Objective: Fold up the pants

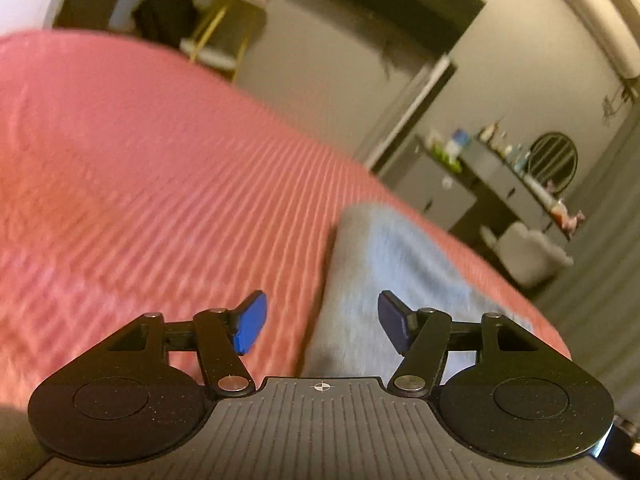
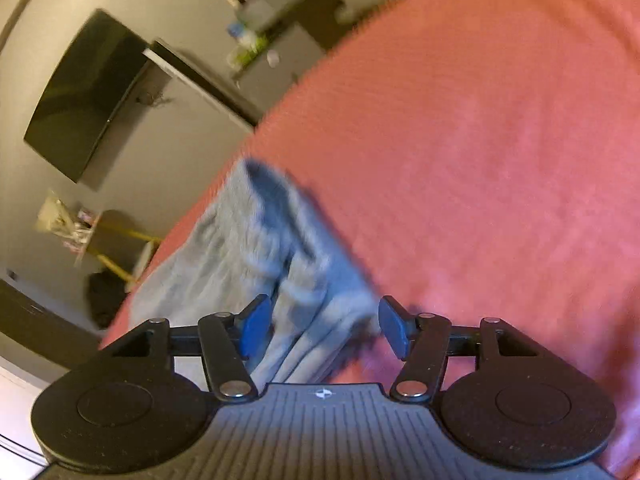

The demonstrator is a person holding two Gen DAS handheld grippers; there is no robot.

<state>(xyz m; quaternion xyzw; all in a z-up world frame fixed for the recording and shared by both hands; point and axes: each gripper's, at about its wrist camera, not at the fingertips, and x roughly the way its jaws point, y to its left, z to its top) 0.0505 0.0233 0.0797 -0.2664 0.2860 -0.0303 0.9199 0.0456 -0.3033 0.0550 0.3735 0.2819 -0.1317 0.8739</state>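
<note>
Light grey pants (image 1: 380, 276) lie on a pink ribbed bedspread (image 1: 160, 184). In the left wrist view my left gripper (image 1: 320, 322) is open, its blue pads apart above the near end of the pants, holding nothing. In the right wrist view the pants (image 2: 256, 256) lie bunched and wrinkled near the bed's edge. My right gripper (image 2: 322, 326) is open, its pads either side of a fold of the grey cloth, not closed on it. Both views are blurred.
The bedspread (image 2: 480, 160) fills most of the right wrist view. Beyond the bed are a wall-mounted dark TV (image 2: 84, 92), a cluttered dresser (image 1: 500, 168) with a round mirror, a gold-legged side table (image 1: 224, 28) and a white stool (image 1: 528, 252).
</note>
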